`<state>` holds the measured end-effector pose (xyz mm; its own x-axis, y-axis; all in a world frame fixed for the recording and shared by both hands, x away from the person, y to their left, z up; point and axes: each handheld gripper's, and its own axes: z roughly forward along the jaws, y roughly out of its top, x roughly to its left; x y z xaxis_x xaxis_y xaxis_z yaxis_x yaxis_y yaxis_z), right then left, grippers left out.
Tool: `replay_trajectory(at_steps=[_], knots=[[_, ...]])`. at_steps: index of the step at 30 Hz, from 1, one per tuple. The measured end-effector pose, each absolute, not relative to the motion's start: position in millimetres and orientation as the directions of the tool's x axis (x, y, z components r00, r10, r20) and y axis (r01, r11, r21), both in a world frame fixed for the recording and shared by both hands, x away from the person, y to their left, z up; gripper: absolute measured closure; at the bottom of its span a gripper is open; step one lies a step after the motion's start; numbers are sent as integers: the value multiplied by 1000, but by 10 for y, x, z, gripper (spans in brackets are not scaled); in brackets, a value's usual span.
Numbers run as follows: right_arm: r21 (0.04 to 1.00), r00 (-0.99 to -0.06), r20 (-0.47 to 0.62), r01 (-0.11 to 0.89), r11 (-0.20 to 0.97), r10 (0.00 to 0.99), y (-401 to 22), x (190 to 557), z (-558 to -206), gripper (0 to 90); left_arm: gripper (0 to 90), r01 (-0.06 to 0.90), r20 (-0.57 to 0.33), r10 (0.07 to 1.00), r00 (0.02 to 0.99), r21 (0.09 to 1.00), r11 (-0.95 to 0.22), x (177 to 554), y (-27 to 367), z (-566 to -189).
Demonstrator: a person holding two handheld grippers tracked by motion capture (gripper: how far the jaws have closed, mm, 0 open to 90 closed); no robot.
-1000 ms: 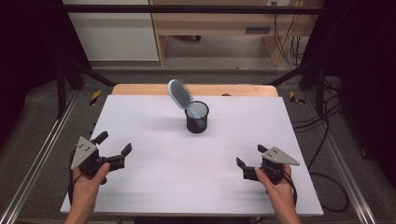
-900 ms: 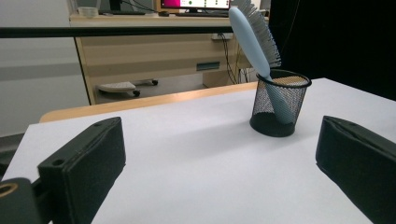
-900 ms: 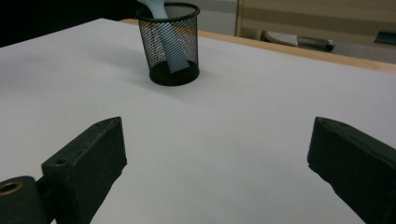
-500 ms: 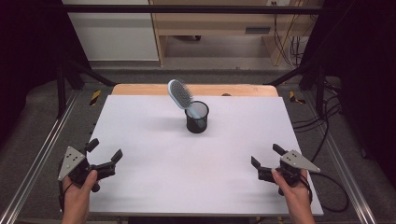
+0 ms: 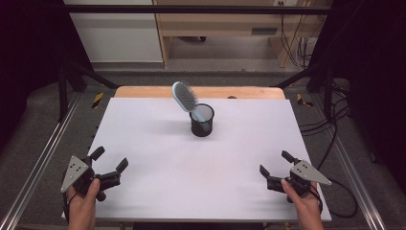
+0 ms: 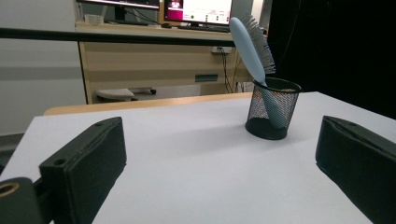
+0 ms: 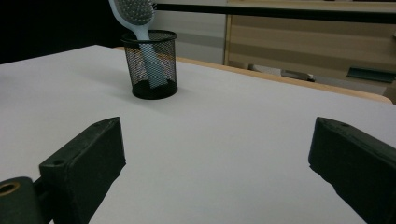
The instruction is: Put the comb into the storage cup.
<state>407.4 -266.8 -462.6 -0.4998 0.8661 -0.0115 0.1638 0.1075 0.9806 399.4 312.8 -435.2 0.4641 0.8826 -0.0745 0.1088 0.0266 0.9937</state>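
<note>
**Fingers spread and idle at both near corners, brush parked in its cup**

Fingers (image 5: pixel 97 153) of the left gripper (image 5: pixel 109 165) were spread wide with nothing between them, held low over the near left corner of the white bench (image 5: pixel 158 143) in the person's left hand (image 5: pixel 82 203). That wide set, aimed inward, suited a reach that had not begun. Toward the middle and far side stood the black mesh pen cup (image 5: pixel 201 120), upright and alone on the sheet. The pale blue hairbrush (image 5: pixel 185 96) sat in it handle-down, its bristled head leaning out over the rim toward the left, propped by the cup wall. Well apart from both, at the near right corner, the right gripper (image 5: pixel 275 165) was likewise spread and empty, pointing inward at the cup. Judged from this, either gripper was placed to approach the brush head freely.
</note>
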Motion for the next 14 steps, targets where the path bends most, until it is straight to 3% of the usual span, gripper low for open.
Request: replay_trajectory(at_steps=[14], knots=[[981,-524,-51,135,142,850,-2540,4106,-4660,41,21,97,-85,877,473,994,45,3897,3089,-4444]])
